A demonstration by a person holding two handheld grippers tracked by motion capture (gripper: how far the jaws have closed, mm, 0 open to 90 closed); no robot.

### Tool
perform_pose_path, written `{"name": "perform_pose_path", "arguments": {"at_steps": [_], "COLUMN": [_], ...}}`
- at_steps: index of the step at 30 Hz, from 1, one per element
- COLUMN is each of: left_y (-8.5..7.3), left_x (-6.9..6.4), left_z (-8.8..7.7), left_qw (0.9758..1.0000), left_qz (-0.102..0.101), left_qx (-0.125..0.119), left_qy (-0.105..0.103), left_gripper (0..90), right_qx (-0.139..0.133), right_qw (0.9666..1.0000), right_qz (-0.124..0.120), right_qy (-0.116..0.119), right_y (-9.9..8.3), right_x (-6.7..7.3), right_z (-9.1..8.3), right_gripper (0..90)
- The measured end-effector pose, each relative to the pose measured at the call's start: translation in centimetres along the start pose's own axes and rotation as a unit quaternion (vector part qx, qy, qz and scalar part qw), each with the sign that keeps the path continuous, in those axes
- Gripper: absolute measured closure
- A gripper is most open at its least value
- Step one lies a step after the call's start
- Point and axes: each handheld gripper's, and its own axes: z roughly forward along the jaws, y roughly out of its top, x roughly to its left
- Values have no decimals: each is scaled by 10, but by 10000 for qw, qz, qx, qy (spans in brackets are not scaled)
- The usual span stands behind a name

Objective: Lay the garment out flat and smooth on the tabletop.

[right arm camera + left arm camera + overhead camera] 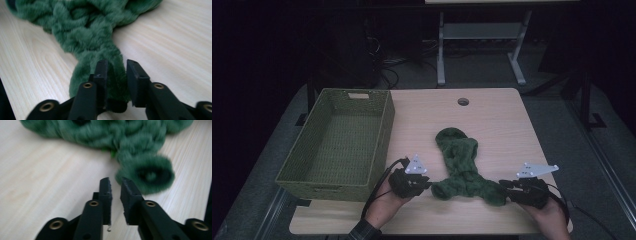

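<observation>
A green knitted scarf (460,165) is seen lying on the light wooden table (502,120), a little right of the frame's centre in the high view, its folded body running from mid-frame down to two ends spread left and right near the lower edge. At lower centre-left the left gripper (426,184) is held in a hand (384,202), its tips just beside the scarf's left end. In the left gripper view (115,185) the jaws are seen narrowly parted with bare table between them; the blurred scarf end (147,173) lies just above and to the right, at the right jaw's tip. At lower right the right gripper (504,184) is met by the scarf's other end. In the right gripper view (117,65) a narrow gap is kept and the scarf end (85,32) lies between the jaws, loosely, not pinched. A woven green basket (384,135) is seen at the left of the table
</observation>
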Motion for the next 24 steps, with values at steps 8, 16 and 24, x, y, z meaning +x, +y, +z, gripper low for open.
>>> {"name": "perform_pose_path", "arguments": {"at_steps": [8, 16, 24], "left_y": [21, 12, -13], "left_x": [-13, -23, -14], "left_z": [2, 49, 46], "left_qw": [9988, 9977, 9956], "left_qz": [35, 332, 223], "left_qx": [-362, 401, 773], "left_qy": [-322, -443, -487], "left_gripper": [744, 831, 856], "right_qx": [-304, 312, 646], "right_qw": [9994, 9988, 9958], "right_qz": [-104, -224, -384], "right_qy": [82, 299, 513], "right_y": [13, 4, 0], "right_x": [1, 5, 20], "right_z": [-10, 16, 30], "right_gripper": [718, 834, 845]}}
